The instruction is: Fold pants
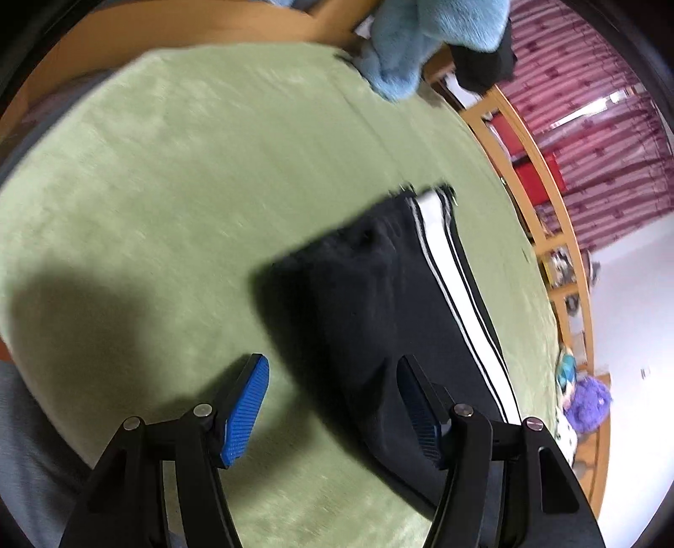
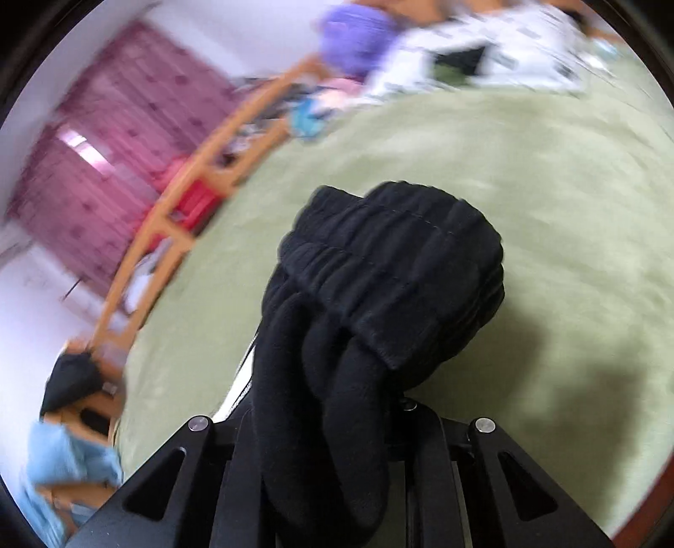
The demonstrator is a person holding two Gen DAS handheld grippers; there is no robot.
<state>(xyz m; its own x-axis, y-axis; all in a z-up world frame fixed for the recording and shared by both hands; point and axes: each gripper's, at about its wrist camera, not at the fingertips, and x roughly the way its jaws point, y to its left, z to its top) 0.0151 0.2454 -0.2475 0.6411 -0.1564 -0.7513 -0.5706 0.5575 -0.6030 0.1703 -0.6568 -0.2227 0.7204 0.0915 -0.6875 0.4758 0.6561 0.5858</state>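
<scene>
Black pants (image 1: 379, 295) with a white side stripe (image 1: 459, 295) lie on a green blanket (image 1: 189, 189). My left gripper (image 1: 332, 404) is open just above the blanket, its blue pads (image 1: 248, 409) astride the pants' near edge, holding nothing. In the right wrist view the pants' elastic waistband (image 2: 391, 269) is bunched up and lifted above the blanket (image 2: 547, 189). My right gripper (image 2: 362, 404) is shut on this bunched fabric, which hides its fingertips.
A wooden rail (image 1: 543, 219) borders the blanket, with red boxes (image 1: 539, 173) and maroon curtains (image 1: 611, 126) beyond. A light blue fluffy cloth (image 1: 413, 50) lies at the far edge. A purple plush (image 2: 354, 38) and patterned white fabric (image 2: 497, 55) lie at the blanket's far end.
</scene>
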